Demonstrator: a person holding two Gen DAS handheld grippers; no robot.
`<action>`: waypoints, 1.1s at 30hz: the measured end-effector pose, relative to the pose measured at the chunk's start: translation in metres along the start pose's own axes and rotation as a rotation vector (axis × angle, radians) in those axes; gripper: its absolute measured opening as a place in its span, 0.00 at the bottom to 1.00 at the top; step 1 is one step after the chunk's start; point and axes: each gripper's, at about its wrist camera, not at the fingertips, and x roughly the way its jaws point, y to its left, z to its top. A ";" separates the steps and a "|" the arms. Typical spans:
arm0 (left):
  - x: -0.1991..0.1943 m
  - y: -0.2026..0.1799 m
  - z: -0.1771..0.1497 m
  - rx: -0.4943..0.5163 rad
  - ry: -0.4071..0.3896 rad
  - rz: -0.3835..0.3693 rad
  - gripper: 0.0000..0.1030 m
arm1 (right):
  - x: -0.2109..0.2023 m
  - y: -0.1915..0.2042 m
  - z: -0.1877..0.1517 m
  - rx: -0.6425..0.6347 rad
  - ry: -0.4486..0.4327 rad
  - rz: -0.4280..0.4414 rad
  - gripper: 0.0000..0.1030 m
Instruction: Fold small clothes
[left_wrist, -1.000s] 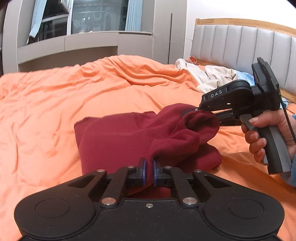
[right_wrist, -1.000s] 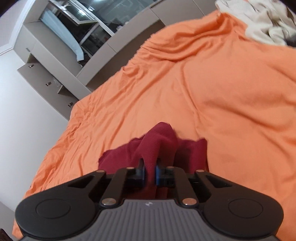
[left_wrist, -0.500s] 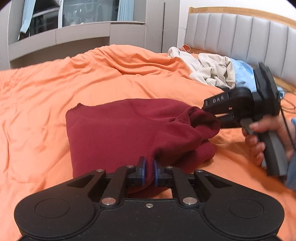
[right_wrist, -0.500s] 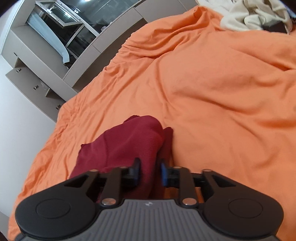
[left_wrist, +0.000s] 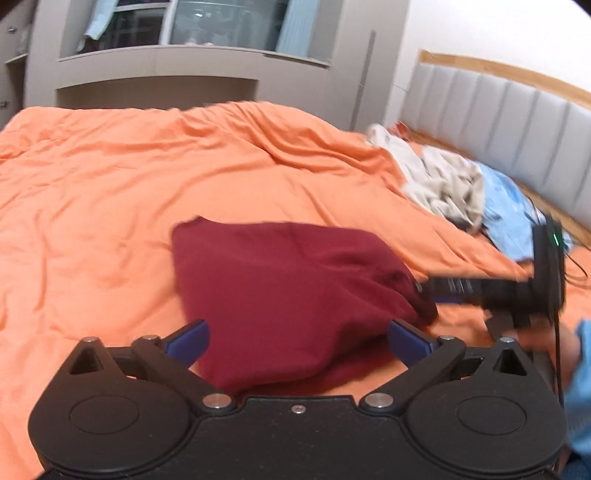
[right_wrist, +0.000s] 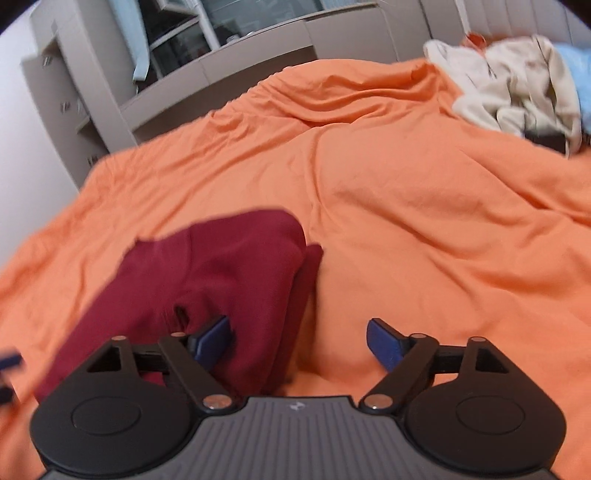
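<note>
Spreading wide over a dark red garment (left_wrist: 295, 295), the left gripper (left_wrist: 297, 341) has its blue-padded fingers (left_wrist: 188, 339) set far apart, the near edge of the cloth lying between them with nothing pinched. The garment rests folded over on itself in a loose, rounded heap on an orange bedspread (left_wrist: 110, 192), its far left corner coming to a small point and a lower layer showing as a darker strip along the near right side.

At the heap's right edge, in the left wrist view, the right gripper (left_wrist: 480, 288) reaches in from the right, blurred, its black body level with the bed and its tip at the cloth; part of the person's hand (left_wrist: 543, 339) and a light blue sleeve show behind it.

From the right wrist view, the right gripper (right_wrist: 301, 339) is likewise splayed, holding nothing. Its left finger (right_wrist: 212, 341) sits over the near right part of the garment (right_wrist: 207, 273), while the right finger (right_wrist: 384, 343) hangs above bare bedspread (right_wrist: 424, 221). Whether the left pad touches the cloth cannot be told.

Farther off to the right, a crumpled pile of cream clothes (left_wrist: 443, 181) lies near the padded grey headboard (left_wrist: 517, 125), with a pale blue item (left_wrist: 509, 214) just beside it. Grey cabinets (left_wrist: 184, 70) and a window stand beyond the far edge of the bed.
</note>
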 end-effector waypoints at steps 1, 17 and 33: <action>0.001 0.004 0.002 -0.009 0.003 0.011 0.99 | -0.001 0.004 -0.005 -0.026 -0.006 -0.020 0.85; 0.036 0.076 -0.008 -0.216 0.079 0.034 0.99 | -0.032 0.010 0.002 0.066 -0.157 -0.022 0.99; 0.038 0.086 -0.013 -0.264 0.092 0.055 0.99 | -0.020 0.046 -0.051 0.016 -0.073 -0.031 1.00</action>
